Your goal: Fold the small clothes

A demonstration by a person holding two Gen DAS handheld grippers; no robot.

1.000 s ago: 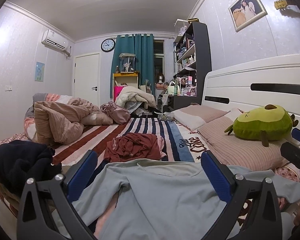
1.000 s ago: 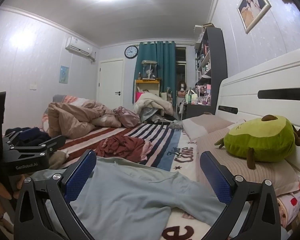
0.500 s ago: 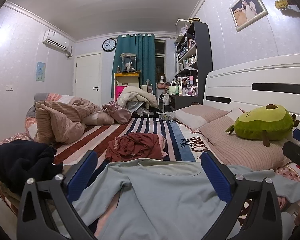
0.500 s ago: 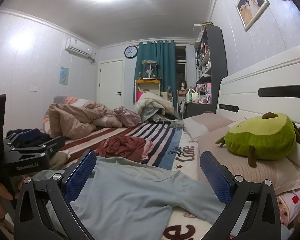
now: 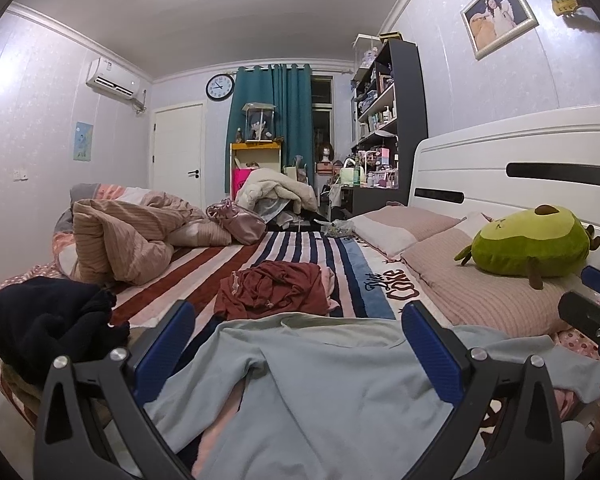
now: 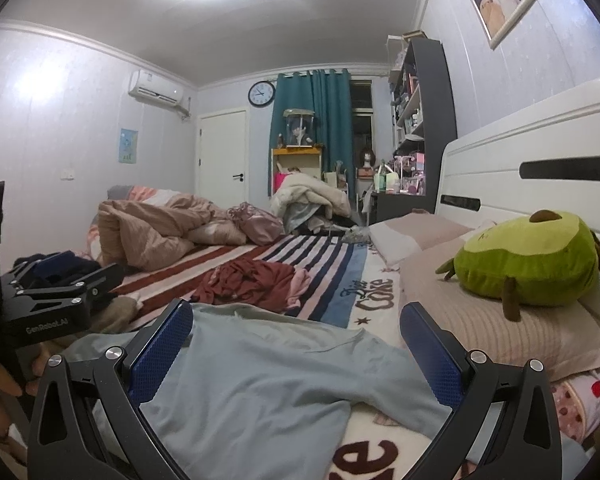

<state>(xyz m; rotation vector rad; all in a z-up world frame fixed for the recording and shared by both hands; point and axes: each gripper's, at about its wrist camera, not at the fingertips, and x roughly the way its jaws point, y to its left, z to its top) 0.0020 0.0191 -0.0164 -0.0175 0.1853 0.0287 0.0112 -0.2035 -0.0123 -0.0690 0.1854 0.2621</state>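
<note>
A pale blue long-sleeved top (image 5: 320, 380) lies spread flat on the near part of the bed (image 5: 292, 252), its neckline toward the far end and one sleeve reaching out to the right below the pillows. The left gripper (image 5: 296, 344) hangs over the top with its jaws wide apart and nothing between them; its blue-padded fingers (image 5: 162, 344) frame the garment's upper body. The right gripper (image 6: 296, 344) is likewise spread open and empty, held over the right half of the same top (image 6: 260, 380), where the sleeve bends across the printed blanket. From the right wrist view the left gripper's black body shows at the left edge, beside the top's left side. Just beyond the top's neckline sits a crumpled dark red garment (image 5: 272, 288) on the striped blanket. A heap of dark navy clothing (image 5: 44, 320) rests at the left edge of the bed, near the left gripper. Farther back a bunched tan quilt (image 5: 128, 240) lies on the left side. To the right, a green avocado plush toy (image 5: 532, 244) sits on a pink ribbed pillow (image 5: 480, 292) against the white headboard (image 5: 520, 160)
</note>
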